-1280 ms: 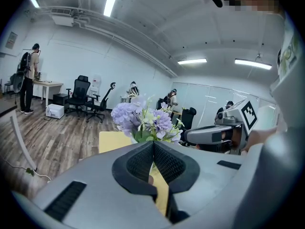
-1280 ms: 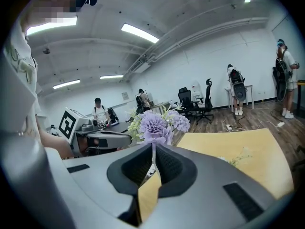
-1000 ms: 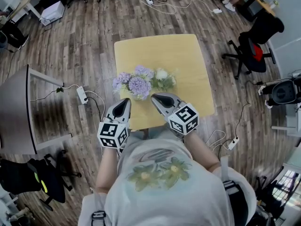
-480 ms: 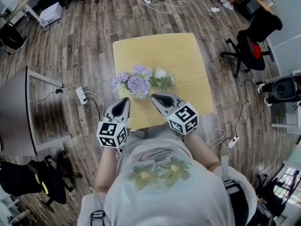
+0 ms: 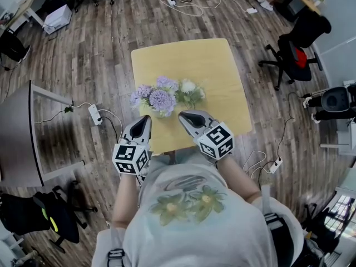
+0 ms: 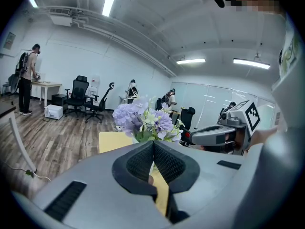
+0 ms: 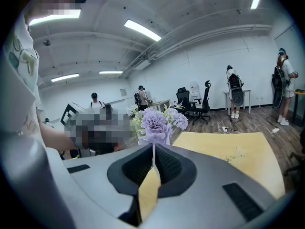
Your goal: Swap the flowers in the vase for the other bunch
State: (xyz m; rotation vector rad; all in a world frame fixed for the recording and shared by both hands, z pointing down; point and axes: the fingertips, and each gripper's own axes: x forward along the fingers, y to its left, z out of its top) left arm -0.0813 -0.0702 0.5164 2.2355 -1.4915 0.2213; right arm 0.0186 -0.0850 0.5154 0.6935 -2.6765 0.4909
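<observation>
A bunch of purple flowers (image 5: 157, 98) stands near the front edge of the yellow table (image 5: 189, 60), with a white-and-green bunch (image 5: 191, 90) just to its right. Blooms hide the vase, so I cannot tell which bunch is in it. My left gripper (image 5: 147, 119) hovers at the table's front edge just below the purple bunch, shut and empty. My right gripper (image 5: 182, 115) is beside it, below the white bunch, also shut and empty. In the left gripper view the purple flowers (image 6: 143, 120) rise just past the shut left gripper (image 6: 153, 143). In the right gripper view they (image 7: 156, 120) stand ahead of the right gripper (image 7: 153, 146).
A black office chair (image 5: 297, 54) stands right of the table and a grey desk (image 5: 19, 132) to the left. Power strips (image 5: 94, 114) and cables lie on the wooden floor. A thin sprig (image 7: 233, 156) lies on the tabletop. People and chairs stand far off.
</observation>
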